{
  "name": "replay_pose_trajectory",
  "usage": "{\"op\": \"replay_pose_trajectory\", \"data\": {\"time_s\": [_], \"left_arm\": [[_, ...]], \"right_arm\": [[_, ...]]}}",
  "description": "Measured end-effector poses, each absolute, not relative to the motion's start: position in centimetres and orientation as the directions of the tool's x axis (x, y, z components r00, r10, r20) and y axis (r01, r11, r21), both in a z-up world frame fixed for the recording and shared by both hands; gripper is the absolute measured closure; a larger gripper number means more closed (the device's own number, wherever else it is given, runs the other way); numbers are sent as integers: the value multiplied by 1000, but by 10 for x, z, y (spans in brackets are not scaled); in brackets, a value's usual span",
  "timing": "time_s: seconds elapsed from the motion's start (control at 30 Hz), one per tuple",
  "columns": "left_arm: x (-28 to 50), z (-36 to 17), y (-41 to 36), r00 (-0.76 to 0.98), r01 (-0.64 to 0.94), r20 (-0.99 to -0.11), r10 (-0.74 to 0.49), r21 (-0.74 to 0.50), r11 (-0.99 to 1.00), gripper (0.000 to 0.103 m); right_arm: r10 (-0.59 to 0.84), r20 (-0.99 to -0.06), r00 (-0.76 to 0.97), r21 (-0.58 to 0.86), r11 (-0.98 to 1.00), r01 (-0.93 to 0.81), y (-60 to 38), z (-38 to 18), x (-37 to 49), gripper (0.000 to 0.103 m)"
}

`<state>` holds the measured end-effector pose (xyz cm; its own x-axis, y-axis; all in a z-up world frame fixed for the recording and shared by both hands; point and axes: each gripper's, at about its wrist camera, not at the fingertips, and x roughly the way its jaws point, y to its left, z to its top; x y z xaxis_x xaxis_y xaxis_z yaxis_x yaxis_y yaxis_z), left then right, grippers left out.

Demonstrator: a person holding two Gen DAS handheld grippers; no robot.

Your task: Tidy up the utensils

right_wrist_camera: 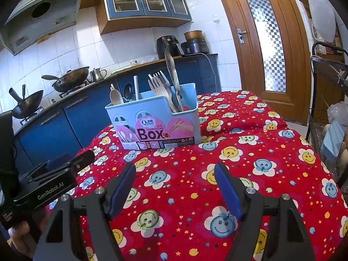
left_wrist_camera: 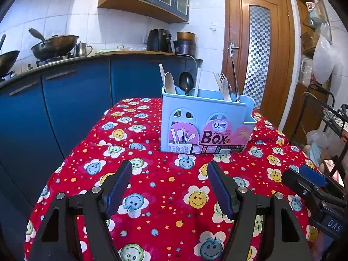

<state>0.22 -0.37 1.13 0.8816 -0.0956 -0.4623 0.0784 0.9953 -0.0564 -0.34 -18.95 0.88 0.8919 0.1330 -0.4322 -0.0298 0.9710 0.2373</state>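
On a red smiley-flower tablecloth (left_wrist_camera: 165, 187), the chopsticks box (left_wrist_camera: 206, 128) holds every utensil; left gripper (left_wrist_camera: 169, 187) and right gripper (right_wrist_camera: 175, 190) gape empty, apparently finished, withdrawal likely next.

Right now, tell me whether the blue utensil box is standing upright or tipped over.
Upright. The utensil box sits flat on the red tablecloth, label facing forward, with spoons and forks sticking up out of its open top.

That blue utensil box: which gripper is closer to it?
Hard to call; about equal. The left gripper hangs open before the box, roughly centred; the right gripper hangs open before its right half.
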Motion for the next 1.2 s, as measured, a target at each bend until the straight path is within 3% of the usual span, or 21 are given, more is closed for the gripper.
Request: {"op": "replay_pose_trajectory", "data": {"time_s": [1.2], "left_arm": [[1,15,-6,884,82,-457,-98,-55,995,30]], "right_arm": [[134,-431,892,238,971,-32,-189,10,-4,26]]}}
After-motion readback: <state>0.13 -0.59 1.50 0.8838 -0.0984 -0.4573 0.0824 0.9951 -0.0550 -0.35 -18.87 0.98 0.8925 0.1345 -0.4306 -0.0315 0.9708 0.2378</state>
